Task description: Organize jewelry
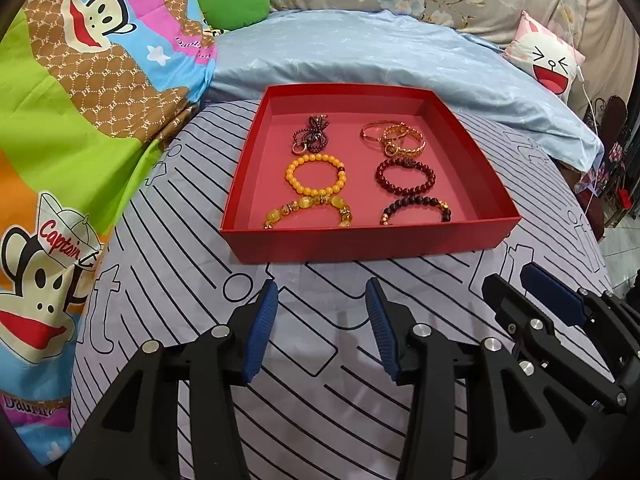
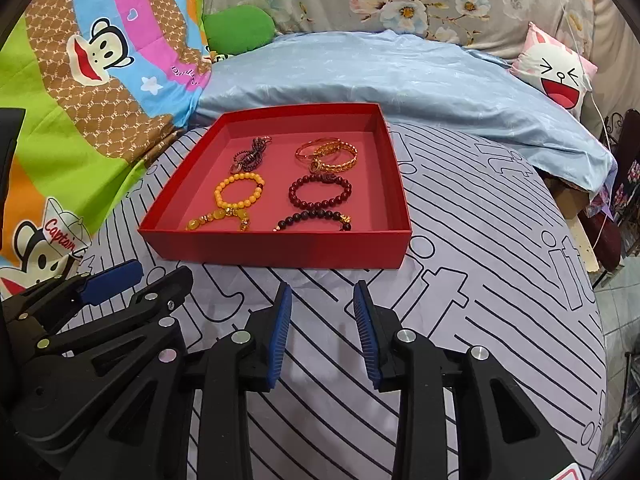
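A shallow red tray (image 1: 360, 242) (image 2: 280, 248) lies on the striped bedsheet. Inside are a dark bead chain (image 1: 310, 134) (image 2: 250, 156), gold bangles (image 1: 396, 138) (image 2: 330, 154), a yellow bead bracelet (image 1: 316, 174) (image 2: 239, 194), a dark red bead bracelet (image 1: 404, 176) (image 2: 320, 192), an amber stone bracelet (image 1: 308, 210) (image 2: 220, 216) and a dark bracelet with gold beads (image 1: 416, 210) (image 2: 314, 218). My left gripper (image 1: 322, 292) is open and empty, in front of the tray. My right gripper (image 2: 322, 292) is open and empty, in front of the tray's right corner. Each shows in the other's view, the right gripper (image 1: 532, 288) and the left gripper (image 2: 156, 276).
A cartoon monkey quilt (image 1: 80, 120) lies at the left. A light blue blanket (image 1: 380, 52) lies behind the tray. A white face cushion (image 1: 548, 60) and a green cushion (image 1: 234, 4) sit at the back. The bed edge drops off at the right.
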Motion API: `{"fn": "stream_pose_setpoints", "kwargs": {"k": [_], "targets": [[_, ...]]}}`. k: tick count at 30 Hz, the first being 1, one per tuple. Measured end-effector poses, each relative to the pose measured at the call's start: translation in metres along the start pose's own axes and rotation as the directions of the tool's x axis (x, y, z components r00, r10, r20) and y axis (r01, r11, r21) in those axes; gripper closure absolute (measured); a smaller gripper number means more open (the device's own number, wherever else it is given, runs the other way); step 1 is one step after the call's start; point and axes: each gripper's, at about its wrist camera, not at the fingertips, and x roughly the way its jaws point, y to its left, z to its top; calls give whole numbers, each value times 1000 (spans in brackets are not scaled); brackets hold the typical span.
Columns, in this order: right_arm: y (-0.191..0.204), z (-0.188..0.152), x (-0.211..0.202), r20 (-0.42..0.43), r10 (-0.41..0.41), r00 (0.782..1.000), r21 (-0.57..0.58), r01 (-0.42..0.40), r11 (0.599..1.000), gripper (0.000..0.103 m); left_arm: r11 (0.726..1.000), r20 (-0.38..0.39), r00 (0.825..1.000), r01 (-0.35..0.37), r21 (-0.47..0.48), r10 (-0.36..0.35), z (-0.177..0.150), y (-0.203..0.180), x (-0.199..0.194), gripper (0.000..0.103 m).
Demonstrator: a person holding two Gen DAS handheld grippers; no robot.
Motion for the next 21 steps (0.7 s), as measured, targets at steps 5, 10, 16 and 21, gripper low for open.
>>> {"fn": "stream_pose_setpoints", "kwargs": {"k": [5, 10, 16, 21], "targets": [[-1, -2, 3, -10, -8, 1000, 2, 8, 1000, 70, 1000, -1, 1000, -25, 3, 25, -2, 1, 2, 49], [-6, -4, 5, -12, -13, 1000, 18, 13, 1000, 61, 999, 0, 999, -44, -3, 44, -4, 5, 3, 42], [-12, -6, 6, -8, -31, 999, 37, 31, 999, 45, 998, -1, 998, -66, -14, 66, -5, 11, 6, 31], [-21, -8, 6, 2, -39, 999, 55, 38, 998, 28, 995, -11, 997, -82, -51, 81, -6, 21, 10, 15]]}}
